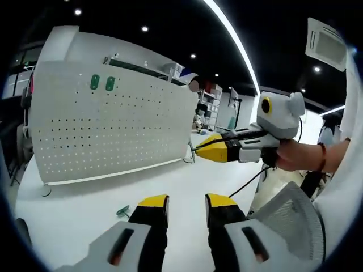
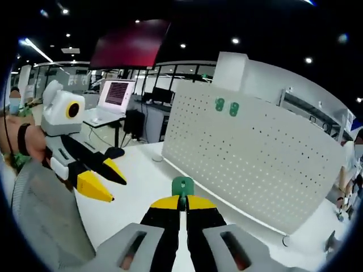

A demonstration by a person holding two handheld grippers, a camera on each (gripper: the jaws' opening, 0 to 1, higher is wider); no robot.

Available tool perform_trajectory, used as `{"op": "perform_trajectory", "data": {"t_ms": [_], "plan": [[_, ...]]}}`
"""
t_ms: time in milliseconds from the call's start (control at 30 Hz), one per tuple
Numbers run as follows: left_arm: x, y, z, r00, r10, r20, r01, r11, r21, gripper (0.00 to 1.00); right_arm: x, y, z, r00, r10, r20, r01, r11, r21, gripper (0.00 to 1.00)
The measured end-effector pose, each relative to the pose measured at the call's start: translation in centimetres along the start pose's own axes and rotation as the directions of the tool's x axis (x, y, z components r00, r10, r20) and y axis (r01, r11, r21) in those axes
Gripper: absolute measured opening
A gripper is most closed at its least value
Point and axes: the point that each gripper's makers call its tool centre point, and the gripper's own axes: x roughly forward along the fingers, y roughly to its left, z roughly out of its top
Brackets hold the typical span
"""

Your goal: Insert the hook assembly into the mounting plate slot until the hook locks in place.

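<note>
- Right gripper view: the right tool (image 2: 182,199) has its yellow-tipped jaws pinched together on a small green plastic hook piece (image 2: 182,186), which stands up above the tips, well short of the pegboard.
- The white perforated metal pegboard panel (image 2: 249,153) stands upright on the white bench (image 2: 136,175); two green hook pieces (image 2: 226,106) already sit near its top left.
- The left tool (image 2: 105,178) comes in from the left of this view with its jaws spread and nothing between them.
- Left gripper view: the left tool's (image 1: 187,207) jaws stand apart and empty over the bench (image 1: 85,209); another small green piece (image 1: 123,211) lies on the bench, near and left of the jaws.
- The right tool (image 1: 211,148) reaches in from the right towards the panel (image 1: 108,124); the hook it carries is too small to make out here.
- Judgement: the hook looks light, stiff and smooth, so it could twist in a pinch; hold it by its base, leaving the insertion end free for the slot.
</note>
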Motion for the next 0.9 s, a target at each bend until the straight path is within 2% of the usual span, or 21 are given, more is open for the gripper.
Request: {"op": "perform_trajectory", "data": {"t_ms": [67,233,367,467,900], "plan": [[-0.1,0.4,0.0,1.0,0.024,-0.008,-0.024,1.0,0.006,0.26,0.3,-0.2,0.0,1.0,-0.007,0.0,0.007,1.0,0.021,0.01],[-0.2,-0.1,0.1,1.0,0.003,-0.007,-0.002,0.999,0.039,0.3,0.6,-1.3,0.8,0.998,-0.06,0.024,0.059,0.997,0.049,0.01],[-0.1,-0.2,0.2,1.0,-0.003,0.002,0.003,1.0,0.022,0.32,0.6,-2.5,1.5,0.993,-0.109,0.036,0.106,0.992,0.071,0.01],[0.0,-0.4,0.2,1.0,-0.006,-0.001,0.006,0.999,0.038,0.33,0.9,-3.2,2.0,0.991,-0.129,0.039,0.124,0.987,0.1,0.01],[-0.1,-0.7,0.2,1.0,-0.016,-0.007,0.016,0.999,0.05,0.34,2.7,-5.0,4.2,0.982,-0.169,0.081,0.16,0.981,0.108,0.01]]}}
